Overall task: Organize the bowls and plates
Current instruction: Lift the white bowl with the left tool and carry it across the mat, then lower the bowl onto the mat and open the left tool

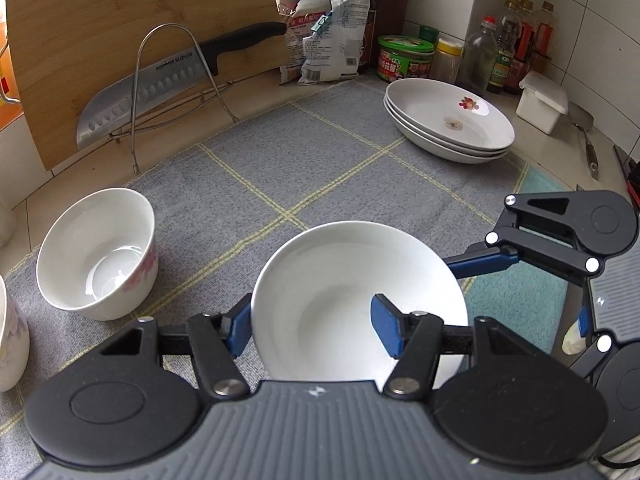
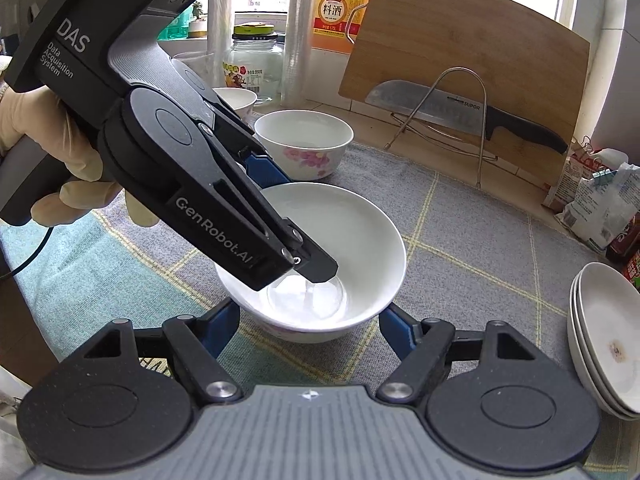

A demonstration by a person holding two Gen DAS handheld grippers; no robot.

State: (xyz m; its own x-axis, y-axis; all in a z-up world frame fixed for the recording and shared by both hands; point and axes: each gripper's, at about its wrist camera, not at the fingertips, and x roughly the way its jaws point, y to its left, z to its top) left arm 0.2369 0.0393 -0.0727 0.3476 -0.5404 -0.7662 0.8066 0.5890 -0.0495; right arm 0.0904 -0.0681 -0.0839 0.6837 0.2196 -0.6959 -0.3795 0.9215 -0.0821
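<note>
A white bowl (image 1: 352,300) sits low and centre in the left wrist view. My left gripper (image 1: 312,328) straddles its near rim, one blue finger outside on the left and one inside; the jaws stand wide, not clamped. The same bowl (image 2: 340,248) rests on the grey mat in the right wrist view, with my right gripper (image 2: 310,324) open, fingers on either side of it. A second floral bowl (image 1: 96,252) stands to the left, also visible in the right wrist view (image 2: 304,140). A stack of white plates (image 1: 448,120) lies at the far right.
A cutting board (image 1: 132,40) and a knife (image 1: 160,88) in a wire rack stand at the back. Bottles, jars and bags (image 1: 404,56) line the back wall. Another bowl's edge (image 1: 12,340) shows at far left. A white box (image 1: 542,100) sits by the plates.
</note>
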